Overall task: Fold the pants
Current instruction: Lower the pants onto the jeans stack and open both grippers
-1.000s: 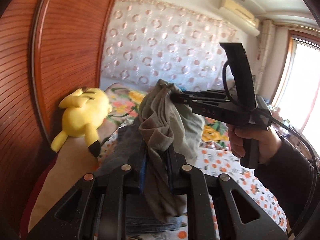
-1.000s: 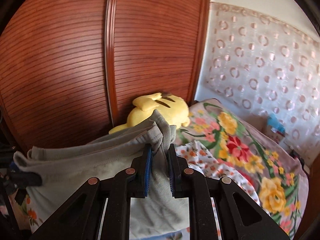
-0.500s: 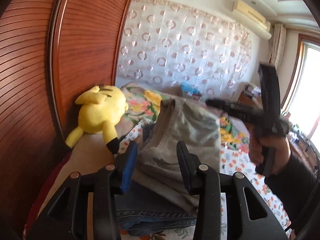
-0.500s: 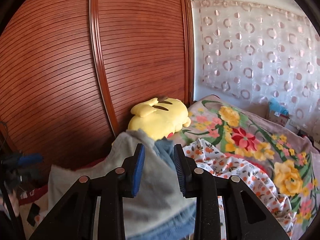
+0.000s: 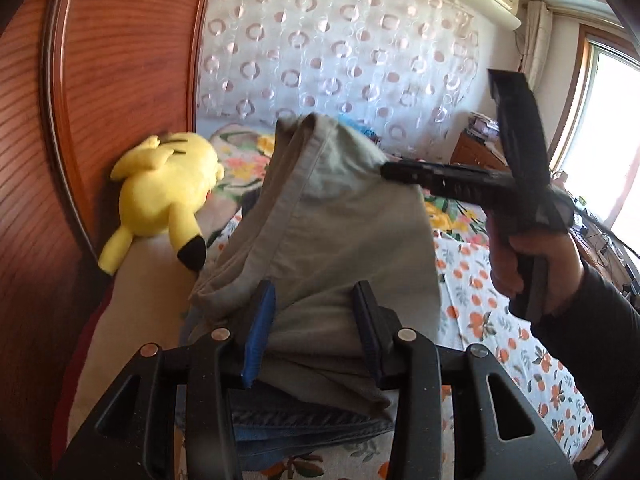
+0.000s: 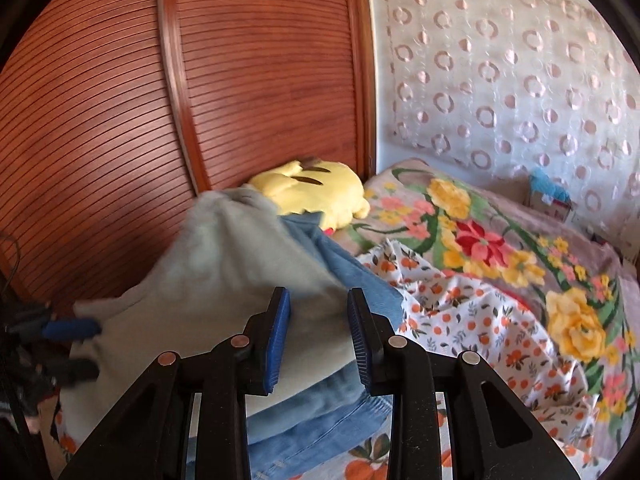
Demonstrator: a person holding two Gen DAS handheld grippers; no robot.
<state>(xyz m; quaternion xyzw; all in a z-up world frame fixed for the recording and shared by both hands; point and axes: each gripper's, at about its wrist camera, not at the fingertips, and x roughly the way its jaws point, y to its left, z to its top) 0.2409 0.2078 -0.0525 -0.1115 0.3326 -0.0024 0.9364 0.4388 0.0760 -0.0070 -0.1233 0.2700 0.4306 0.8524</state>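
Observation:
Grey pants (image 5: 340, 240) lie in a loose fold on top of blue jeans (image 5: 296, 424) on the bed, their far edge still standing up. My left gripper (image 5: 314, 332) is open, its pads either side of the near edge of the grey cloth without pressing it. In the right wrist view the grey pants (image 6: 224, 280) cover the jeans (image 6: 352, 276), and my right gripper (image 6: 318, 336) stands open over them. The right gripper's tip (image 5: 386, 170) touches the raised fold, held by a hand (image 5: 532, 264). The left gripper (image 6: 80, 348) shows at the left edge, jaws apart.
A yellow plush toy (image 5: 164, 192) lies against the ribbed wooden wardrobe door (image 5: 120, 60). An orange-print sheet (image 5: 480, 312) and a floral blanket (image 6: 480, 240) cover the bed. A patterned curtain (image 6: 500, 80) hangs behind, with a bright window (image 5: 608, 140) at the right.
Both grippers were shut on the lifted grey pants a second ago. Their jaws have opened, both hands have sunk, and the pants have dropped onto the jeans.

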